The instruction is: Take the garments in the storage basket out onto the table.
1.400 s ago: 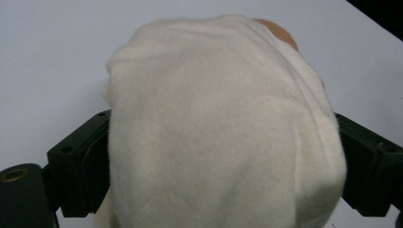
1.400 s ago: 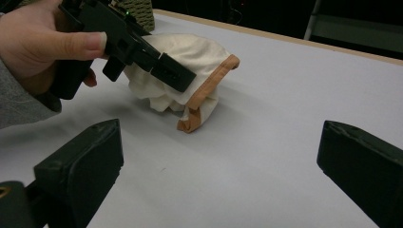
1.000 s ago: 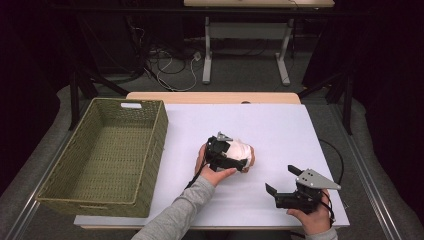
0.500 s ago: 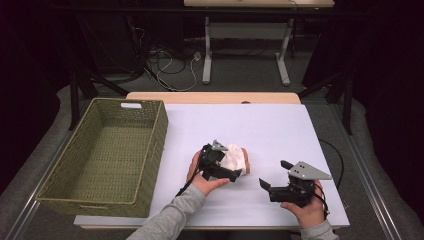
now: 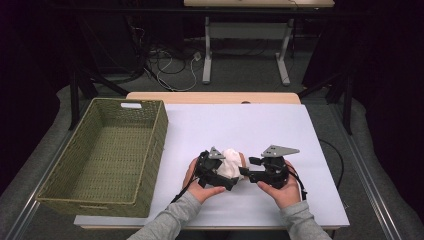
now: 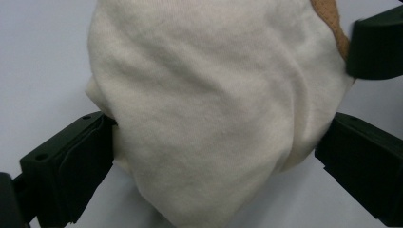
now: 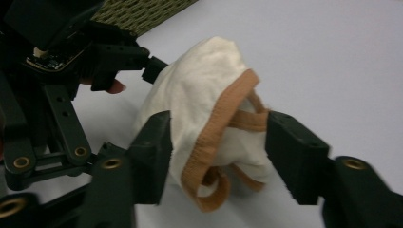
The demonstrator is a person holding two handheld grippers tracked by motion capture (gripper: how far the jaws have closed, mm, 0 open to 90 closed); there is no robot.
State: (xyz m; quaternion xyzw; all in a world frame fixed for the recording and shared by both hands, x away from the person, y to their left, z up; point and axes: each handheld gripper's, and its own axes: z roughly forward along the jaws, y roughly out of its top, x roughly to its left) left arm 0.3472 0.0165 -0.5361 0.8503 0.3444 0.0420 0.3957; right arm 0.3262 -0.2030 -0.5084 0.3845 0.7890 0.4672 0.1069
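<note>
Cream cloth bundle [image 5: 231,162], tan-trimmed, held between both grippers on the white table [image 5: 250,125].
Left gripper [image 5: 227,181] is clamped on its body; right gripper [image 5: 243,172], brought in from the right, has just been closing halfway around the trimmed end, pads near contact. Two-handed handling is judged begun; wicker basket [image 5: 107,160] stands apart.

The cream cloth bundle with tan trim [image 6: 209,109] runs off the left gripper view at twelve o'clock. In the high view, the hands and grippers cover its lower part. The right gripper [image 7: 216,142] is blurred at five o'clock in its own view.
</note>
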